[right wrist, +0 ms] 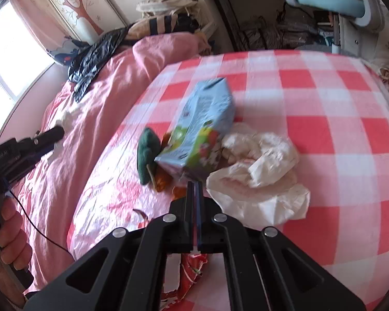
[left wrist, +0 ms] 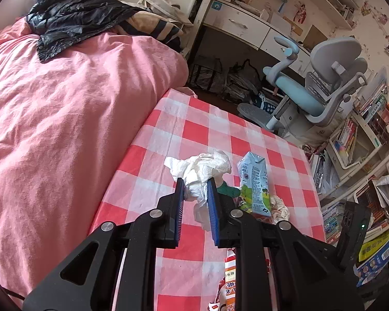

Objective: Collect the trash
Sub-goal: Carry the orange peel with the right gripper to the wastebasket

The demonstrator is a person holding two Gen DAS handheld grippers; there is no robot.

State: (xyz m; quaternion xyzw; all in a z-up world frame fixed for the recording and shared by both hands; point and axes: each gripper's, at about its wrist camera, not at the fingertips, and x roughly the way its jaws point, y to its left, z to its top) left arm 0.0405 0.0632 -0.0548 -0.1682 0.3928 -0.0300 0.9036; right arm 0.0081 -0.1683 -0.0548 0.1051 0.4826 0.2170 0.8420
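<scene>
Crumpled tissue (left wrist: 202,178) sits pinched in the left claw (left wrist: 195,189), lifted above the checked tabletop (left wrist: 189,129). The milk carton (right wrist: 205,127) lies at twelve o'clock from the right claw (right wrist: 194,189), jaws closed empty, long axis running toward one o'clock.

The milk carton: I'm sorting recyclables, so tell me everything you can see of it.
The milk carton is a small light-blue box with a green printed base and fine print on one side, apparently coated card. It looks slightly dented, lies tilted on the checked tablecloth, leaning on a green scrap, crumpled tissues alongside. No gripper holds it.
</scene>
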